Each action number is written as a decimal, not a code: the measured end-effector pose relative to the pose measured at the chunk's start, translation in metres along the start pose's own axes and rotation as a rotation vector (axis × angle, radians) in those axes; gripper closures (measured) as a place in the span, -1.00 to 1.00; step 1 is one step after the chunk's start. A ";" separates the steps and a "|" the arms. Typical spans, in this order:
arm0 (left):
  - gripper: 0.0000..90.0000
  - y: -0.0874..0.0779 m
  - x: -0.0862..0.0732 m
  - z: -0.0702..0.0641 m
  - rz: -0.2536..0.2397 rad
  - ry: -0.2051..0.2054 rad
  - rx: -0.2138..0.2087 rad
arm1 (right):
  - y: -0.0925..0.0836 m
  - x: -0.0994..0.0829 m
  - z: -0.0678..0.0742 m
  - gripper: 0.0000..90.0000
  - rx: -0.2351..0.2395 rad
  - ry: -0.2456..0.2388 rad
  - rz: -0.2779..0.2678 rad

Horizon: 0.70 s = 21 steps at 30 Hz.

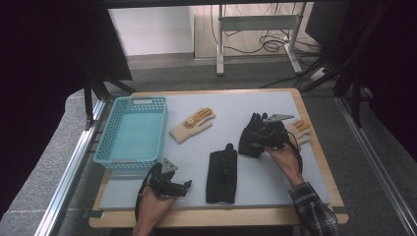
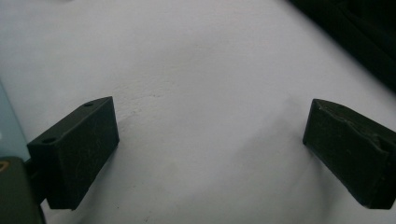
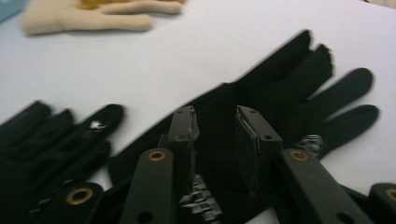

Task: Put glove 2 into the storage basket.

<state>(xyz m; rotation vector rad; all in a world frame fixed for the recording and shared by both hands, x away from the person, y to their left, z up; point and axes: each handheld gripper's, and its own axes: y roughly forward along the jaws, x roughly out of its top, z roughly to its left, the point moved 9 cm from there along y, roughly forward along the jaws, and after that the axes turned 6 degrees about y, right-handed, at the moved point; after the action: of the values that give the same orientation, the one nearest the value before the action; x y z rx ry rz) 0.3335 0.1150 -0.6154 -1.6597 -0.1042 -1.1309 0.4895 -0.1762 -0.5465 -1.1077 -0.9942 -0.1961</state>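
We look down on a wooden table covered by a pale grey mat (image 1: pixel 196 142), with four gloves laid out on it and a turquoise plastic basket (image 1: pixel 132 133) standing at its left edge, likely where the gloves are meant to go. Our right gripper (image 1: pixel 268 133) sits over a black glove (image 1: pixel 252 135) on the right half of the mat; in the right gripper view the glove (image 3: pixel 280 93) lies flat with its fingers spread away from us, and the two jaws stand narrowly apart with the cuff area between them, though we cannot tell whether the pads already press the fabric. We judge this to be a pick-up in progress, taken near the cuff so the glove hangs free. A second black glove (image 1: pixel 222 169) lies just beside it toward the middle, and a cream glove with orange fingertips (image 1: pixel 193 124) rests near the basket; another cream glove (image 1: pixel 300 130) peeks out to the right of the gripper. Our left gripper (image 1: pixel 172 184) waits low at the mat's near edge, jaws spread wide over bare mat (image 2: pixel 205 93) and holding nothing, probably parked out of the way.
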 end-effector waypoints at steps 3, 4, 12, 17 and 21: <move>-0.91 0.000 0.000 0.000 -0.001 0.000 0.000 | 0.008 -0.001 -0.012 0.33 -0.031 0.002 0.009; -0.91 0.000 0.000 0.000 -0.001 0.000 0.000 | 0.008 -0.001 -0.012 0.33 -0.031 0.002 0.009; -0.91 0.000 0.000 0.000 -0.001 -0.001 0.000 | 0.031 -0.007 -0.029 -0.11 -0.060 0.006 0.032; -0.91 0.000 0.000 0.000 -0.001 -0.001 0.000 | 0.042 -0.011 -0.027 0.07 -0.072 -0.013 0.076; -0.91 0.000 0.000 0.000 -0.001 -0.001 0.001 | 0.039 -0.012 -0.025 0.55 -0.074 0.016 0.084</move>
<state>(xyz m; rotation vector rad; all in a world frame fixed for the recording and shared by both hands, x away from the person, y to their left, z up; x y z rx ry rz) 0.3336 0.1151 -0.6154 -1.6598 -0.1062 -1.1303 0.5197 -0.1819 -0.5838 -1.2110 -0.9311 -0.1747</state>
